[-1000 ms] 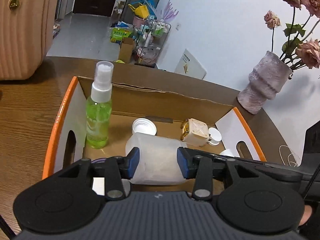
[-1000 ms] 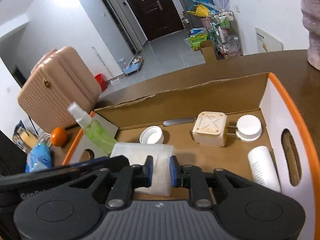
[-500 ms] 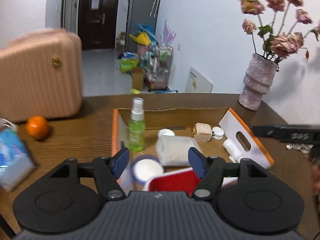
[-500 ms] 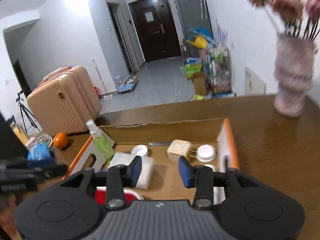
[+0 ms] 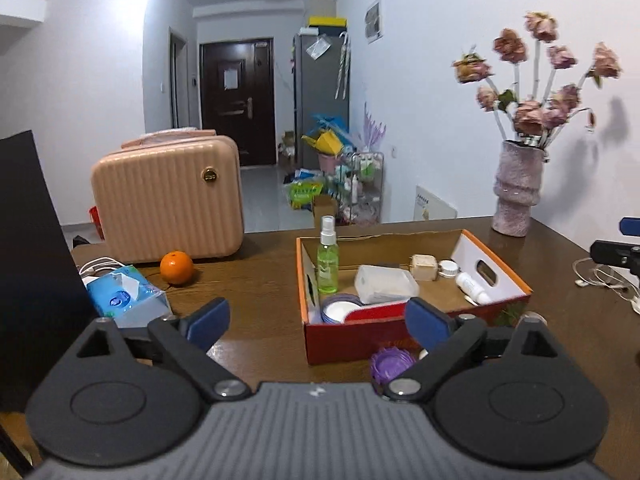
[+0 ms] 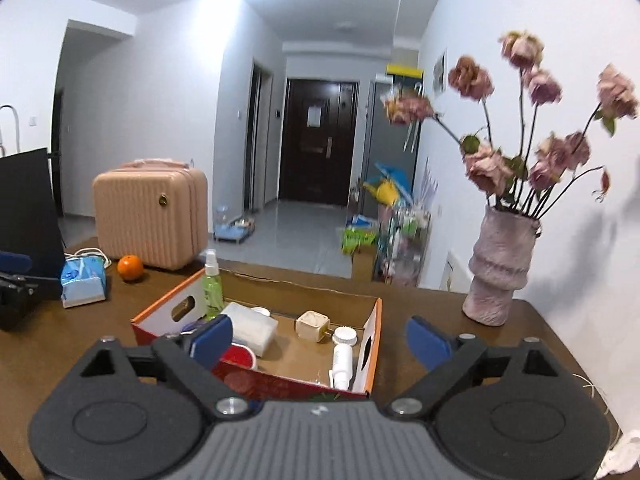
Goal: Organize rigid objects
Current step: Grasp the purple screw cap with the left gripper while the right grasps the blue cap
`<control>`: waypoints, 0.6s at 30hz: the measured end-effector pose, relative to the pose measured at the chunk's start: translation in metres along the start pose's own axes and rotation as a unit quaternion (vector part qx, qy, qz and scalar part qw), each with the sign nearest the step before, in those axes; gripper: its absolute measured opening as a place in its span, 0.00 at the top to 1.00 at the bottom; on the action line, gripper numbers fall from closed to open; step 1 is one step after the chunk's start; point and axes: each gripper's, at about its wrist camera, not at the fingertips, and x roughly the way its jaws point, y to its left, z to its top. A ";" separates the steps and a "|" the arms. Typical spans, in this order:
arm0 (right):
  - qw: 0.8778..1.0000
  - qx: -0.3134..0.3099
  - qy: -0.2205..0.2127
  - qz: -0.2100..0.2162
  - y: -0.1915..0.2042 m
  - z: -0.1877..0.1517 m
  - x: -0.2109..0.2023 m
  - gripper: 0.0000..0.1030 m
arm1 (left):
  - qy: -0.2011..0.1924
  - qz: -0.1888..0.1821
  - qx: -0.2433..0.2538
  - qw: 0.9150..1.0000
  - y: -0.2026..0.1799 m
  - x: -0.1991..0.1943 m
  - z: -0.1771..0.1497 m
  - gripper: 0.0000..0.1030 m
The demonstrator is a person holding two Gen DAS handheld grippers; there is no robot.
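We see left gripper (image 5: 318, 316) and right gripper (image 6: 318, 340) low in frame, jaws opening wide, nothing between them.

Small purple ribbed cap (image 5: 392, 362) on brown wooden counter (image 5: 248, 344), just before left gripper's right finger, partly hidden; we judge left nearer.

Red-and-orange cardboard box (image 5: 404, 334) mid-frame holds translucent rectangular container (image 5: 384, 286) lying crosswise, green spray bottle (image 5: 327, 268) upright.

Box's near items cut off by wall.

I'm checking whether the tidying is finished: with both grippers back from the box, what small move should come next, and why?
Probably lower the left gripper toward the purple lid, which lies on the table just outside the cardboard box's near wall. The spray bottle, the frosted container and the small white bottle already sit inside. Both grippers' jaws are opening with nothing between them.
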 end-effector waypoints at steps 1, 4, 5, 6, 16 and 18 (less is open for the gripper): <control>1.000 0.000 -0.003 0.001 0.003 -0.005 -0.008 0.08 | -0.004 -0.003 0.002 1.000 -0.002 -0.008 -0.006 0.05; 1.000 0.010 -0.007 0.004 0.011 -0.021 -0.029 0.08 | -0.012 -0.007 0.003 1.000 -0.009 -0.030 -0.027 0.05; 1.000 0.015 -0.009 0.005 0.014 -0.029 -0.036 0.08 | -0.018 -0.005 0.001 1.000 -0.010 -0.039 -0.035 0.04; 1.000 0.017 -0.010 0.007 0.019 -0.038 -0.045 0.08 | -0.025 -0.004 -0.003 1.000 -0.012 -0.049 -0.045 0.03; 0.999 0.031 -0.023 0.030 0.058 -0.145 -0.130 0.08 | -0.029 0.023 -0.019 0.999 -0.024 -0.119 -0.159 0.00; 0.998 0.053 -0.016 0.033 0.060 -0.167 -0.143 0.08 | -0.006 0.012 -0.025 1.000 -0.028 -0.121 -0.172 0.00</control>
